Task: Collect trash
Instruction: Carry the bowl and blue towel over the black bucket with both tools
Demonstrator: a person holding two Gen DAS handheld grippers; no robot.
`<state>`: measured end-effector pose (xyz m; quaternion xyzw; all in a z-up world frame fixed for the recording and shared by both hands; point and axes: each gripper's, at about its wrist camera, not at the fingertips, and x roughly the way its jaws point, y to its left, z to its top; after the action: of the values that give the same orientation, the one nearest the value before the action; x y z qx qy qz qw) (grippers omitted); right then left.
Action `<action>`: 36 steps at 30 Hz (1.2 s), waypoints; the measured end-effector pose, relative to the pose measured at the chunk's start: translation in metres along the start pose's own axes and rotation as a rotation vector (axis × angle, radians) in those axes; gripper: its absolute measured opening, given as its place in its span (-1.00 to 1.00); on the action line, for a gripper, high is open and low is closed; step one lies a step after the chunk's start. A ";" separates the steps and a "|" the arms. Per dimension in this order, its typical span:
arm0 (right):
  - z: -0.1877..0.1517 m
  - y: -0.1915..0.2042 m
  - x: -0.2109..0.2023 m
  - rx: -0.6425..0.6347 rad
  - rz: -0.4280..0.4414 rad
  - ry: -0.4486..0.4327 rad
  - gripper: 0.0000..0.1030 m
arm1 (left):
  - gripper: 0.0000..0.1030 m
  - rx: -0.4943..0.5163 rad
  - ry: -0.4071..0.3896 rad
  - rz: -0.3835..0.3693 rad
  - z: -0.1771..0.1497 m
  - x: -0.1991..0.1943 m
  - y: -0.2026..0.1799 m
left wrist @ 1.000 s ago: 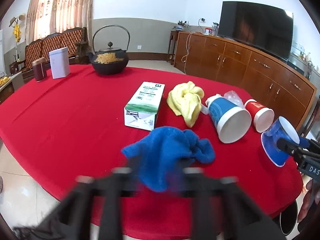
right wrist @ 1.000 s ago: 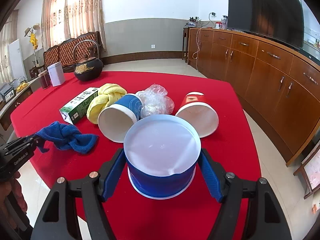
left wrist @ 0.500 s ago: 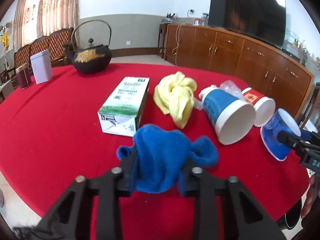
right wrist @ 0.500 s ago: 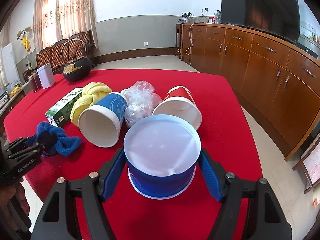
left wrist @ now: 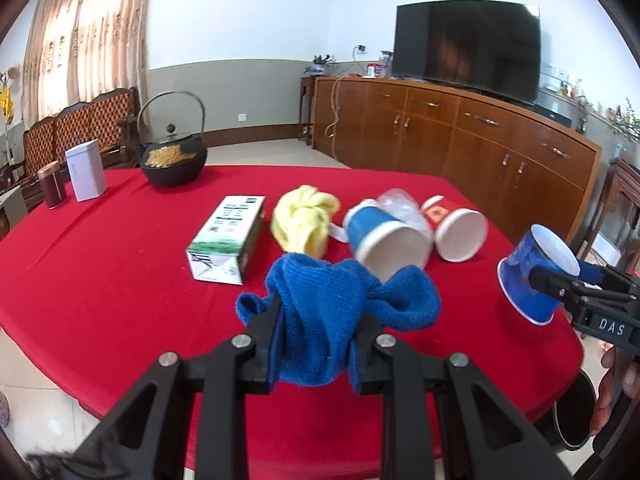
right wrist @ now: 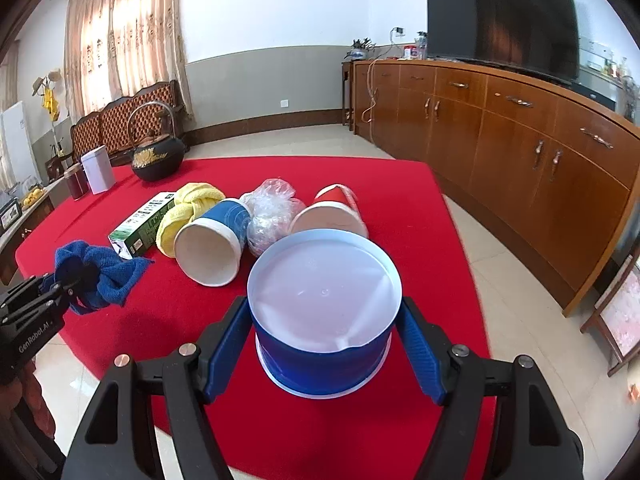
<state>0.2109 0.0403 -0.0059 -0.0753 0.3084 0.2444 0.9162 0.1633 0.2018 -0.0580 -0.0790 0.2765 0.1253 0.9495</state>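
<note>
Blue cloth [left wrist: 324, 312]: bunched between the jaws of the left gripper [left wrist: 316, 344], which are narrow and press on it from both sides; its free ends hang out to the left and right above the red desk [left wrist: 100, 280].
Left jaws: they have just been closing, with the cloth between them.
Blue paper cup [right wrist: 324, 320]: sits between the jaws of the right gripper [right wrist: 324, 344], mouth toward the camera, both blue pads touching its wall.
Right jaws: wide, holding the cup.
On the desk: a green-white carton [left wrist: 228, 240], a yellow cloth [left wrist: 304, 220], a second blue cup [left wrist: 384, 236] on its side, a clear plastic bag [right wrist: 272, 208], a red cup [left wrist: 456, 228] on its side.
</note>
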 end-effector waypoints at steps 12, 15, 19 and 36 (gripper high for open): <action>-0.030 -0.059 -0.075 0.066 -0.103 -0.040 0.45 | -0.49 0.075 -0.012 -0.115 -0.008 -0.032 -0.070; -0.038 -0.077 -0.093 0.084 -0.139 -0.048 0.45 | -0.49 0.099 -0.013 -0.150 -0.010 -0.036 -0.090; -0.053 -0.104 -0.116 0.119 -0.196 -0.048 0.45 | -0.49 0.125 -0.013 -0.191 -0.013 -0.039 -0.112; -0.109 -0.196 -0.187 0.246 -0.368 -0.033 0.45 | -0.49 0.239 -0.002 -0.373 -0.023 -0.048 -0.219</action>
<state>0.1211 -0.2366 0.0171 -0.0137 0.3018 0.0349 0.9526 0.1741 -0.0217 -0.0335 -0.0156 0.2690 -0.0861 0.9592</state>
